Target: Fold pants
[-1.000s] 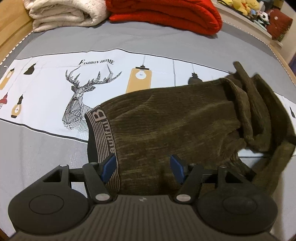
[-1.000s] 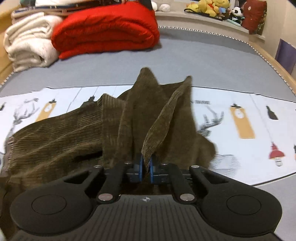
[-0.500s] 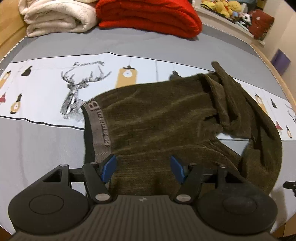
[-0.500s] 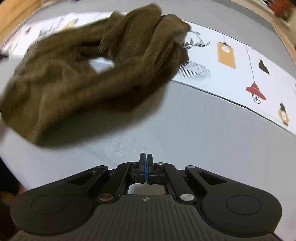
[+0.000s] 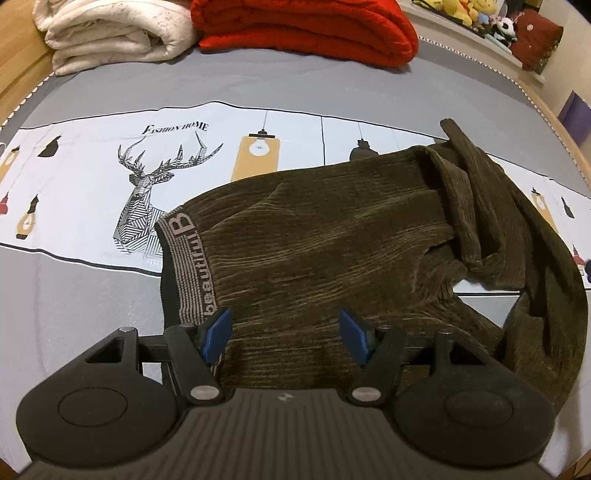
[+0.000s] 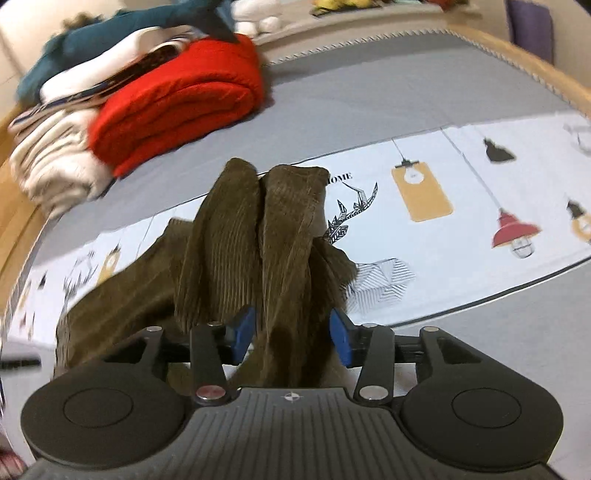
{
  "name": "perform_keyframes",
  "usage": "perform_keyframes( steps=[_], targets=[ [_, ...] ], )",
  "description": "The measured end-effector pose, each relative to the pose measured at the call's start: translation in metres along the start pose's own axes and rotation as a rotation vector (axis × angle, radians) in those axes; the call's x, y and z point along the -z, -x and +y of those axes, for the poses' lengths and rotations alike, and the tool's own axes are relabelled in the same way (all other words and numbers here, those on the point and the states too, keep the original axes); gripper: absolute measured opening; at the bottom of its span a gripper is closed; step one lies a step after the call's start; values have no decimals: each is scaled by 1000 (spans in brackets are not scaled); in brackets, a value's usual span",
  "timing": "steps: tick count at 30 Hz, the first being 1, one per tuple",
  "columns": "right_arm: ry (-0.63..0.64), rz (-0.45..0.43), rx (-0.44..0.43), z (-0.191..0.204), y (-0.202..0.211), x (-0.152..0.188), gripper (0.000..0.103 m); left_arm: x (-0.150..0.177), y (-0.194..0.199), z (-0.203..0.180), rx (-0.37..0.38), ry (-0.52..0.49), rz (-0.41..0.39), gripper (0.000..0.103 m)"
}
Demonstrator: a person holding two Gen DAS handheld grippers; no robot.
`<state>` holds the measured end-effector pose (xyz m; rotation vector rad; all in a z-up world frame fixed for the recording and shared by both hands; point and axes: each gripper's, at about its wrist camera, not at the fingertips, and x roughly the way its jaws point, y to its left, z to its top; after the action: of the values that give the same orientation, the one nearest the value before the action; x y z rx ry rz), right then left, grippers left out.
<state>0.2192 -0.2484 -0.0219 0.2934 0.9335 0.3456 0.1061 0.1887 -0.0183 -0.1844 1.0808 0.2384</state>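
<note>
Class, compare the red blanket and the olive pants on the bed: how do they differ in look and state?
The red blanket is neatly folded in a thick stack; the olive pants lie spread out, legs bunched. The blanket is plain bright red; the pants are dark, ribbed, with a lettered waistband. Both rest on the bed.

One pair of olive corduroy pants (image 5: 332, 251) (image 6: 229, 266). Two grippers: left gripper (image 5: 284, 334), right gripper (image 6: 291, 338). One red blanket (image 5: 303, 29) (image 6: 177, 107). One cream blanket (image 5: 110, 29). One printed sheet (image 5: 92, 166).
</note>
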Motion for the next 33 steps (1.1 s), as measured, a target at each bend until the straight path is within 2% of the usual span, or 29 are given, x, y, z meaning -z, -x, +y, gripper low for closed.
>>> perform_keyframes(
  steps=[6,8,9,14,17,21,25,27,29,31,33],
  targets=[
    [-44,22,35,7,-44,-13,46,-6,-7,-4,-1,0,6,70],
    [-50,28,62,7,-52,-14,15,-7,-9,-5,-1,-5,8,70],
    [-58,39,53,7,-55,-14,8,-7,-9,-5,-2,-6,9,70],
    [-1,-11,70,-6,-29,-14,6,-3,-8,2,-13,0,9,70],
    [26,12,79,-33,-3,-7,6,1,-3,8,-12,0,2,70],
    [128,158,80,-68,25,27,5,10,6,11,-7,-9,-7,70],
    [251,425,103,-98,37,87,5,15,14,8,4,-24,-22,70],
    [284,491,117,-108,42,107,6,15,16,6,5,-28,-24,70],
    [228,432,104,-122,56,104,7,16,15,5,3,-29,-23,70],
    [99,320,97,-138,70,88,18,15,13,4,-5,-29,-20,70],
    [-47,171,119,-155,84,68,28,14,11,3,-10,-28,-16,70]
  ],
)
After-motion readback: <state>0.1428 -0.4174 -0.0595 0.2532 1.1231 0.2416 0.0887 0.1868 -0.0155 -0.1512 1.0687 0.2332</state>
